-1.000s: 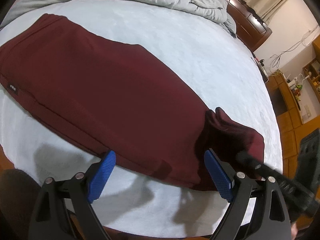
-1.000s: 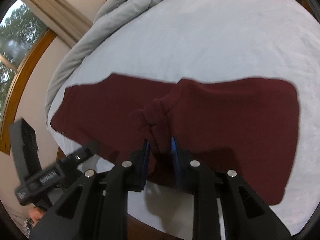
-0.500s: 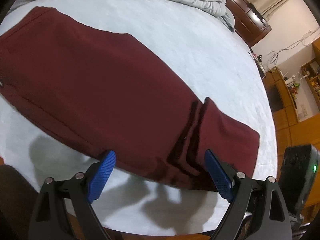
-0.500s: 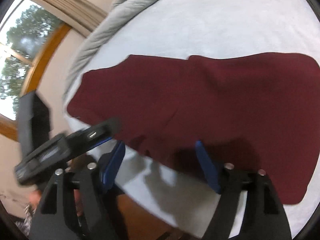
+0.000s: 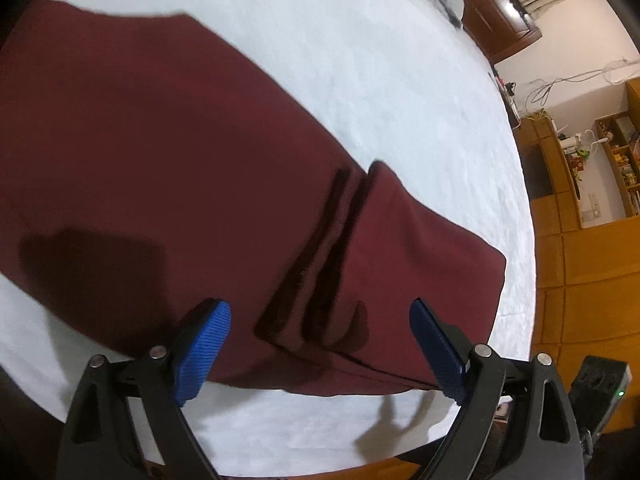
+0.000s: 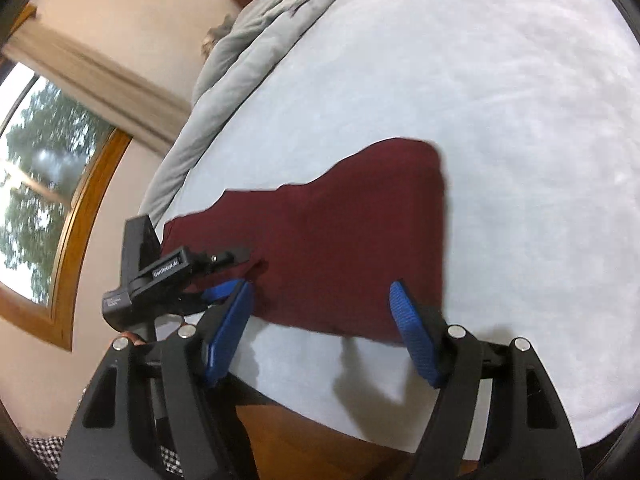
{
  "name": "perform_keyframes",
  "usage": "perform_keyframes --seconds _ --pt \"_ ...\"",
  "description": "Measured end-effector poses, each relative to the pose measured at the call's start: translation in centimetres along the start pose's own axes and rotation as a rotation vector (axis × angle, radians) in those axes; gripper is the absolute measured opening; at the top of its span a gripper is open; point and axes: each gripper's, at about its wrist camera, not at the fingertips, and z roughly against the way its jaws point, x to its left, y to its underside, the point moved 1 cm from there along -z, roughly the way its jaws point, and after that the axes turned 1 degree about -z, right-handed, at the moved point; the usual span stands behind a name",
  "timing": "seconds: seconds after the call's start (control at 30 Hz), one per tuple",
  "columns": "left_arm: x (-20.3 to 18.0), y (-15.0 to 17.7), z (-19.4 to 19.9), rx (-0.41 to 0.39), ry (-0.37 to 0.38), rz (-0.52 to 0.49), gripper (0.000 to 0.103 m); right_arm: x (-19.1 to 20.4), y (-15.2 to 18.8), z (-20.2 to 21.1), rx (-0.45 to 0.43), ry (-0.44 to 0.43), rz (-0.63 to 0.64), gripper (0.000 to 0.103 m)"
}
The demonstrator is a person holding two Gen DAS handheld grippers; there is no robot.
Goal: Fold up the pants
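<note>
Dark red pants lie flat on a pale bed sheet, legs stacked, with a creased ridge across the leg near the cuff end. My left gripper is open and empty, hovering over the near edge of the pants around that ridge. My right gripper is open and empty, just off the near edge of the pants. The left gripper also shows at the left of the right wrist view.
A grey duvet is bunched along the far side of the bed. A wooden headboard and wooden shelving stand to the right. A window is on the left wall. The bed's near edge is close below the grippers.
My right gripper opened and let go of the bunched pants leg, then backed off to the right. The fabric dropped flat, leaving a ridge. My left gripper moved in over the pants.
</note>
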Motion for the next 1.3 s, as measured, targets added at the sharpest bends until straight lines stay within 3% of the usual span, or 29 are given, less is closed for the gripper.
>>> perform_keyframes --seconds 0.13,0.23,0.4,0.47,0.53,0.67,0.93,1.3 --pt "-0.2 0.0 -1.0 0.031 0.039 0.021 0.091 -2.2 0.2 0.8 -0.019 0.008 -0.047 0.071" --pt "-0.7 0.4 -1.6 0.082 0.108 0.043 0.090 -3.2 0.5 0.5 -0.020 0.006 -0.076 0.070" --pt "-0.3 0.6 -1.8 0.088 0.161 0.106 0.086 -4.3 0.8 0.3 -0.015 0.000 -0.105 0.070" --pt "-0.1 0.7 -2.1 0.106 0.156 0.118 0.060 -4.8 0.8 0.3 -0.016 -0.003 -0.122 0.070" --pt "0.3 0.8 -2.6 0.118 0.141 0.123 0.044 -5.0 0.8 0.4 -0.016 -0.002 -0.133 0.070" --pt "-0.1 0.9 -2.8 0.094 0.103 0.086 0.027 -5.7 1.0 0.4 -0.013 0.001 -0.151 0.070" --pt "-1.1 1.2 1.1 -0.045 0.095 0.027 0.021 -5.8 0.5 0.8 -0.023 0.014 -0.164 0.070" --pt "4.7 0.9 6.9 -0.188 0.072 0.063 0.021 -5.5 0.3 -0.1 0.018 -0.009 -0.160 0.071"
